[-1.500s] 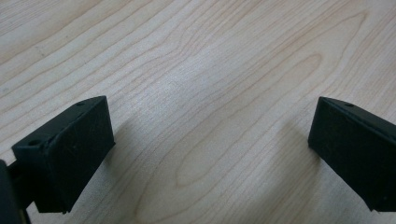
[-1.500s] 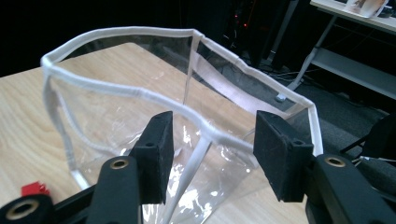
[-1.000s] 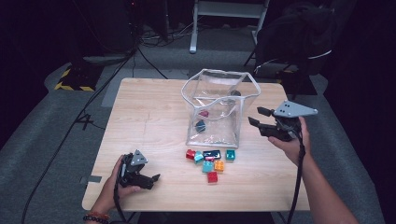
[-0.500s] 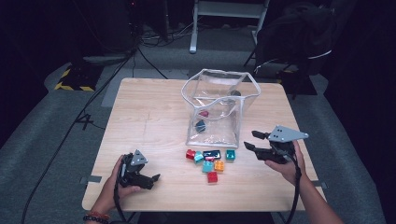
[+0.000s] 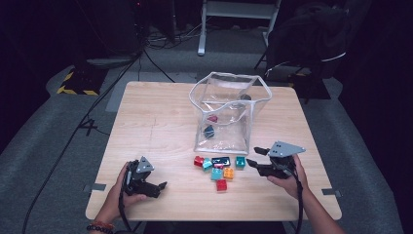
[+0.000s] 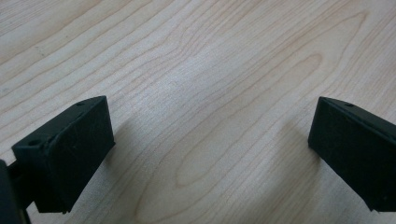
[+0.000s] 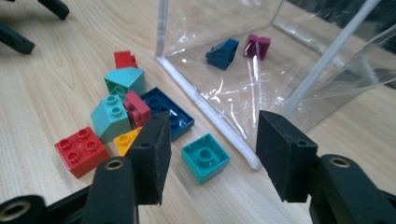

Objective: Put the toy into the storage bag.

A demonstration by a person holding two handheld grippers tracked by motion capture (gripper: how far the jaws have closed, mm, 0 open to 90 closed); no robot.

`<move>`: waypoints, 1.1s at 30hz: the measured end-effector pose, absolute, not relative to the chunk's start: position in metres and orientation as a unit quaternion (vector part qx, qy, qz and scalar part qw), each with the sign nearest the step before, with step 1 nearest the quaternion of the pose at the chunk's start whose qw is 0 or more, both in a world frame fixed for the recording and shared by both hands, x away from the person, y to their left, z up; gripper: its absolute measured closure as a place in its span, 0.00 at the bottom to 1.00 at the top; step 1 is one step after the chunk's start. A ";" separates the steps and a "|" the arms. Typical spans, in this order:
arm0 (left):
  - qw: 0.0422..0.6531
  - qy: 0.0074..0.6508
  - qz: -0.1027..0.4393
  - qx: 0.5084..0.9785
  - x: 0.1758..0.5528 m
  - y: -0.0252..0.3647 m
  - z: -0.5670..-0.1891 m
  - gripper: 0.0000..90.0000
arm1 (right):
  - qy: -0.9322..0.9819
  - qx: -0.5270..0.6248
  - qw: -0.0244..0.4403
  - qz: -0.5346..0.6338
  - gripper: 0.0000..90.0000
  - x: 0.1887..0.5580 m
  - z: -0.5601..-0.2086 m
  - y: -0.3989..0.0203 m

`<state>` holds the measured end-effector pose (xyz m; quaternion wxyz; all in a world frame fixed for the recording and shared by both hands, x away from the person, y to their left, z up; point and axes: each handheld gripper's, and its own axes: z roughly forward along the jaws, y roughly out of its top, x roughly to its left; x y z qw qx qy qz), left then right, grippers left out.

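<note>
Near the desk's (image 5: 146, 122) front edge, the right gripper (image 7: 210, 140) hovers spread, jaws just widened, over the teal brick (image 7: 205, 157) beside the bag (image 5: 229, 114); left gripper (image 5: 158, 186) rests spread, empty.

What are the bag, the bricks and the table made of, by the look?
Bag: clear soft plastic film, glossy; it creases, glints and shows bricks inside. Bricks: hard moulded plastic, semi-gloss, with studs and sharp edges. Table: pale wood or wood-look laminate, matte; grain lines show, but solid or veneer is unclear.
</note>
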<state>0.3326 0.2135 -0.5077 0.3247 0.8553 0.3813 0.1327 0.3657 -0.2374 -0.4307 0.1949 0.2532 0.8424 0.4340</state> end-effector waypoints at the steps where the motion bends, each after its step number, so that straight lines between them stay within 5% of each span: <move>1: 0.325 0.381 0.133 0.855 0.333 0.213 -0.508 0.01 | 0.844 0.252 0.194 0.431 0.51 0.366 -0.434 -0.235; 33: 0.325 0.382 0.133 0.855 0.332 0.214 -0.508 0.01 | 0.869 0.274 0.175 0.373 0.43 0.395 -0.491 -0.206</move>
